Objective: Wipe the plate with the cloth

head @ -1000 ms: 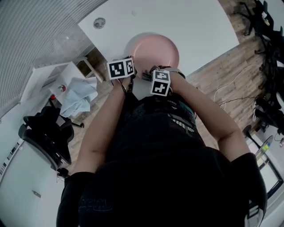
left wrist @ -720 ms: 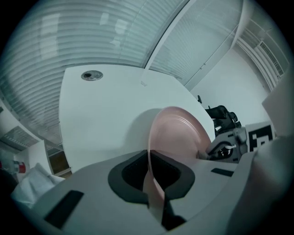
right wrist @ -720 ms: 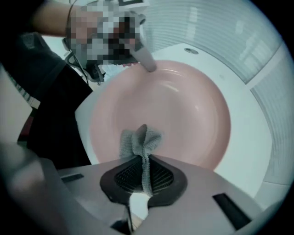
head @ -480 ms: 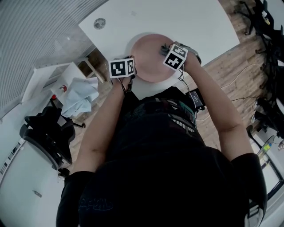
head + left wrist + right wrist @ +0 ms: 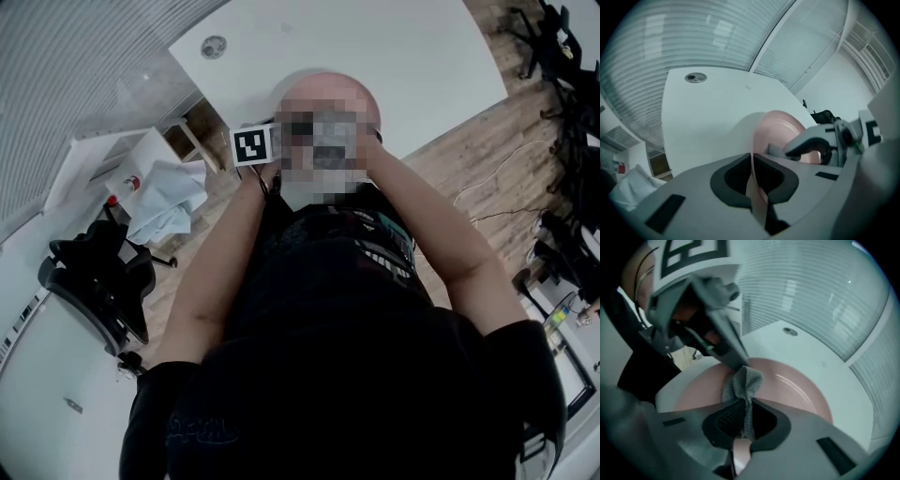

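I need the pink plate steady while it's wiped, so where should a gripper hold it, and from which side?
Probably the thin rim, from the left side of the plate, one jaw on each face. The plate lies flat, so only its edge offers purchase; the left gripper is shut on it there, leaving the centre free for the cloth.

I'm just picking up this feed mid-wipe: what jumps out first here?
A pink plate dominates, lying on the white table close to its edge. The left hand-held gripper is clamped on the plate's rim. The right hand-held gripper pinches a grey cloth, bunched against the plate's face.
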Motion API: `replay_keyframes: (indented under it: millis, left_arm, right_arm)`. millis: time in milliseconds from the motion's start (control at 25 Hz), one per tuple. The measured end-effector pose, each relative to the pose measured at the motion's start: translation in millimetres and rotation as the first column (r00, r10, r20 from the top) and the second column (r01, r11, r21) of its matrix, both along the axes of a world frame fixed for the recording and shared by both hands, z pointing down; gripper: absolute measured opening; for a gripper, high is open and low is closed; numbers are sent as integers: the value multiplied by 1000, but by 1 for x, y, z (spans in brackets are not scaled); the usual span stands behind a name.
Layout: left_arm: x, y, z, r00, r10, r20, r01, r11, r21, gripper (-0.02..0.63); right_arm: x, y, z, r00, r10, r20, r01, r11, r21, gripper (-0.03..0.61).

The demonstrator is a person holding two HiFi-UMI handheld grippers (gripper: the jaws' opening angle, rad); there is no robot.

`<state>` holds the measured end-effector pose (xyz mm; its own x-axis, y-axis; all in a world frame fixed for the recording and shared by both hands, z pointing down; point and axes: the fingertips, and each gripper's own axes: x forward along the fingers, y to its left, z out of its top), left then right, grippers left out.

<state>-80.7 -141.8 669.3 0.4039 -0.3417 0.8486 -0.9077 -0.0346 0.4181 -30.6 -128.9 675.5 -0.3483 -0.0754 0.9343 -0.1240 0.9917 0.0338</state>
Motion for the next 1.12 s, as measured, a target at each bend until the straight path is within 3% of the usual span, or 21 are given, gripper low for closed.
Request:
replay_keyframes:
  millis: [200, 360, 480, 640, 760, 920, 1120]
  left_arm:
    - [0, 1, 0, 1000, 4, 1, -4, 1000, 1, 29]
    - [0, 0, 0, 999, 29, 13, -29, 1000, 9, 29]
    - [1, 1, 0, 999, 46, 20, -47, 999, 10, 29]
    - [3, 0, -1, 994, 90, 54, -92, 996, 21, 34]
    - [1, -1, 0, 995, 87, 55, -88, 996, 18, 34]
    - [1, 1, 0, 995, 82, 55, -82, 996, 14, 34]
    - [3, -1, -1, 995, 82, 61, -83, 996, 16, 34]
  right_arm:
    - [23, 70, 3, 994, -110, -19, 107, 989, -104, 34]
    - [73, 72, 5, 987, -120, -106, 101, 981, -165, 34]
    - [103, 43, 6, 984, -61, -166, 34, 986, -162, 34]
    - [120, -26, 7, 975, 97, -199, -109, 993, -47, 35]
    - [98, -67, 6, 968, 199, -151, -197, 980, 30, 34]
    - [45, -78, 3, 982, 161, -96, -153, 984, 88, 34]
    - [-3, -28, -2, 1000, 25, 19, -24, 999, -33, 34]
